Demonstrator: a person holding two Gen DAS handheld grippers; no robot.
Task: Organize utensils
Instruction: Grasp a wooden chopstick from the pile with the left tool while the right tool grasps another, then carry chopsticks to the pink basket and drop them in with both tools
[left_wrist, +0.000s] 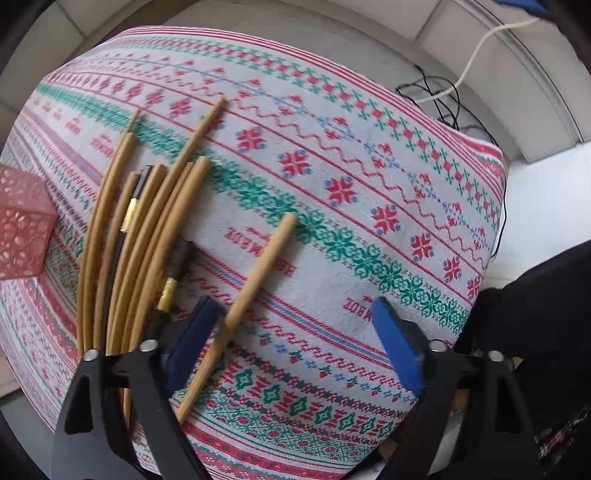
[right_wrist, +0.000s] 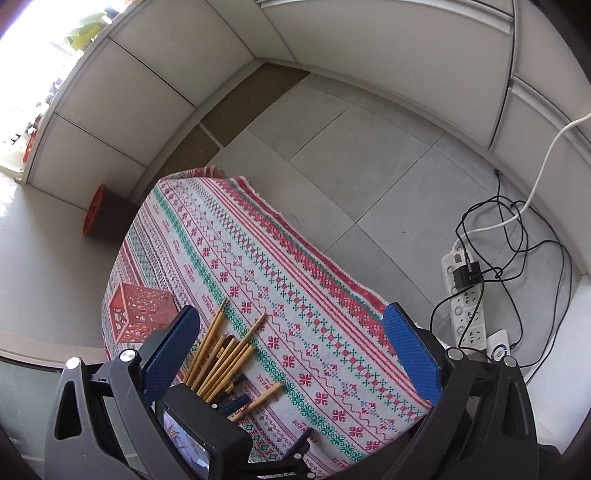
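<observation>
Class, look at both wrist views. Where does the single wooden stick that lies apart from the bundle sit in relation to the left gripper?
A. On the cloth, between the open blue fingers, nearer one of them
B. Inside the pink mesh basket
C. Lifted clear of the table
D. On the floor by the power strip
A: the single stick lies flat on the cloth, inside the open left gripper, close to one finger.
</observation>
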